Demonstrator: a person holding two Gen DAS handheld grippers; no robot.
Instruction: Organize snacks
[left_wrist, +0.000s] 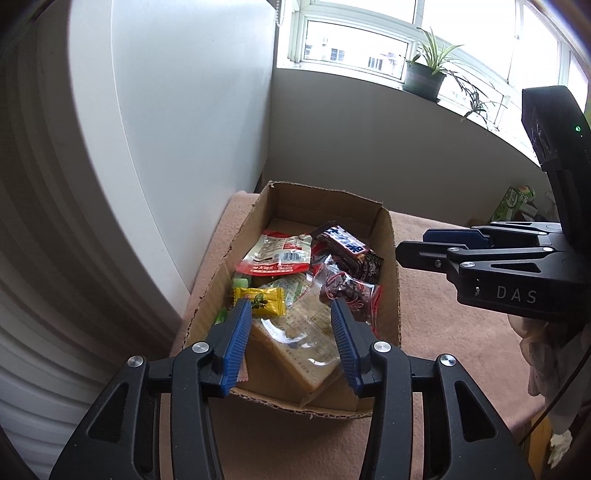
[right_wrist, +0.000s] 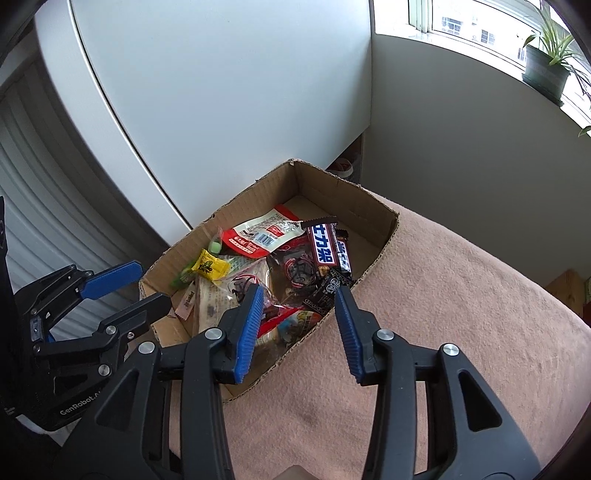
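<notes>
Above a cardboard box (left_wrist: 388, 236) on the pink cloth (right_wrist: 461, 295), both grippers hover with jaws apart and empty. Snacks lie piled inside the box. The left gripper (left_wrist: 290, 332) sits directly over the clear bread pack (left_wrist: 299, 332), long axis running away from it; the right gripper (right_wrist: 299, 321) hangs over the box's right edge, probably less well placed.

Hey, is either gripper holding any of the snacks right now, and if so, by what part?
Nothing is held. The left gripper and right gripper are both open above the cardboard box.
</notes>
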